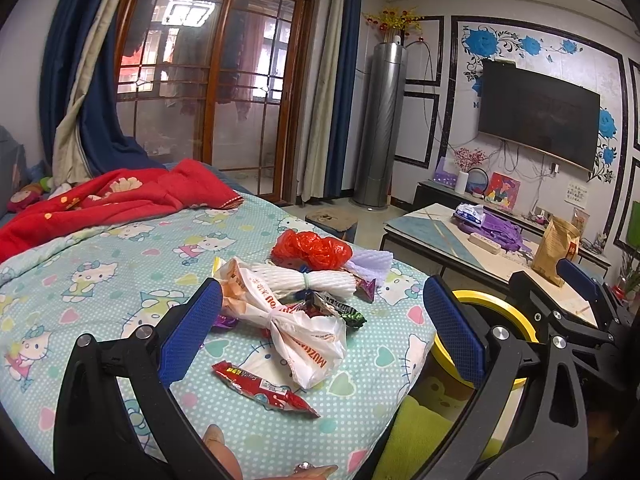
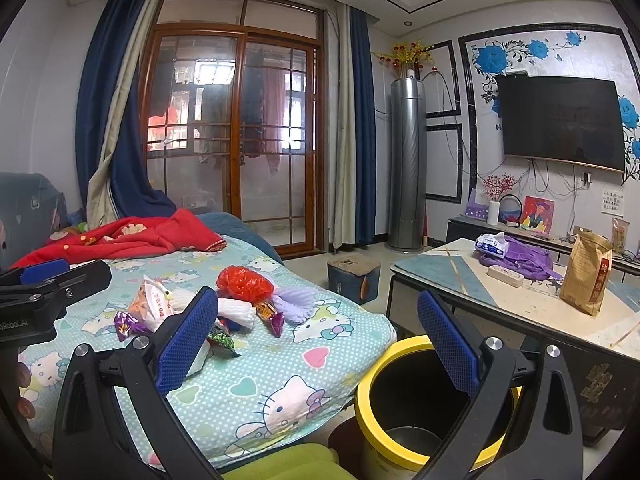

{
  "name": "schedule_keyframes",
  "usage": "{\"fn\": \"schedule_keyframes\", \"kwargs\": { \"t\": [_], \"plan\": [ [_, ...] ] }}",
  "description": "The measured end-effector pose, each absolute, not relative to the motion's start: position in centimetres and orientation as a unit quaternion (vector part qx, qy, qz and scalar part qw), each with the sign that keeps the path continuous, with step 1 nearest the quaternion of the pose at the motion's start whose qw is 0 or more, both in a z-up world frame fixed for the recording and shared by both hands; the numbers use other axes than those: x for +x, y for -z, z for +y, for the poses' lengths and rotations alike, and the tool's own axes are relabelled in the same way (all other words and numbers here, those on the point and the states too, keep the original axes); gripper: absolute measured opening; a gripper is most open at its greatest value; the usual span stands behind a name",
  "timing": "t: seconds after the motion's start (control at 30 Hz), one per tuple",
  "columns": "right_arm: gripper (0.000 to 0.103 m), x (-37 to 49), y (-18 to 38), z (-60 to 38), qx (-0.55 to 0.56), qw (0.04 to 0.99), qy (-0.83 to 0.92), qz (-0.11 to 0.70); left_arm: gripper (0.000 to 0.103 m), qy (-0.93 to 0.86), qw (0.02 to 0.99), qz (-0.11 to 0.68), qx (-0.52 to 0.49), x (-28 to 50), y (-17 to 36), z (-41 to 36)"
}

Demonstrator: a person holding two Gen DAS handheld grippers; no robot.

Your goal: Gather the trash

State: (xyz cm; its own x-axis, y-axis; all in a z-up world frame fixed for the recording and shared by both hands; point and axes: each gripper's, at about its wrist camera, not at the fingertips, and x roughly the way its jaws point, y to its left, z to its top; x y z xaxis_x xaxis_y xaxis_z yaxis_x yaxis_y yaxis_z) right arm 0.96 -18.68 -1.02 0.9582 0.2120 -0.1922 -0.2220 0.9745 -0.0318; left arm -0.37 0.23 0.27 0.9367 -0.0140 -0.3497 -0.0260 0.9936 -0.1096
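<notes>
Bed: big, with a cat-print sheet. All the trash sits on it, near the corner next to the bin.
Worktop: a low one past the bin. It has a brown bag, a purple bag and a tissue pack. I cannot tell if any of that is trash.
Bin: yellow rim, black inside, on the floor just beside the bed corner. The part of the inside that shows looks empty.
Left tongs: wide apart and grasping nothing. They hang over the pile, with the white bag between the two blue pads.
Right tongs: also wide apart, with nothing in them. They hang over the bed corner and the bin.
White bag: knotted, with orange letters, at the near side of the pile.
Red bag: crumpled, at the far side of the pile.
Foam net: white, tied in a bundle, between the two bags. A purple net lies just past it.
Red wrapper: long and flat, alone, nearest the left tongs.
Small wrappers: purple, green and dark ones tucked around the pile.
Done: nothing yet, as far as I can see.
Left: every piece has to go into the bin. The white bag or the red wrapper looks like the easy first pick.
</notes>
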Motion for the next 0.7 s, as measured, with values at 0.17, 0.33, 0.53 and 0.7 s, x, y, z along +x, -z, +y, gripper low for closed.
{"fn": "schedule_keyframes", "kwargs": {
  "t": [0.17,0.33,0.53,0.7],
  "plan": [
    [0.097,1.00,1.04,-18.69,-0.026,0.989,-0.109,0.094,0.092,-0.003,0.982,0.178,-0.055,-0.45,-0.28,0.16],
    [0.097,0.99,1.00,-18.68,-0.027,0.989,-0.110,0.095,0.092,-0.003,0.982,0.178,-0.055,-0.46,-0.28,0.10],
    [0.097,1.01,0.98,-18.69,-0.026,0.989,-0.109,0.095,0.092,-0.003,0.982,0.178,-0.055,-0.50,-0.24,0.07],
    [0.097,1.03,0.99,-18.71,-0.026,0.989,-0.110,0.095,0.092,-0.003,0.982,0.179,-0.055,-0.50,-0.20,0.03]
  ]
}}
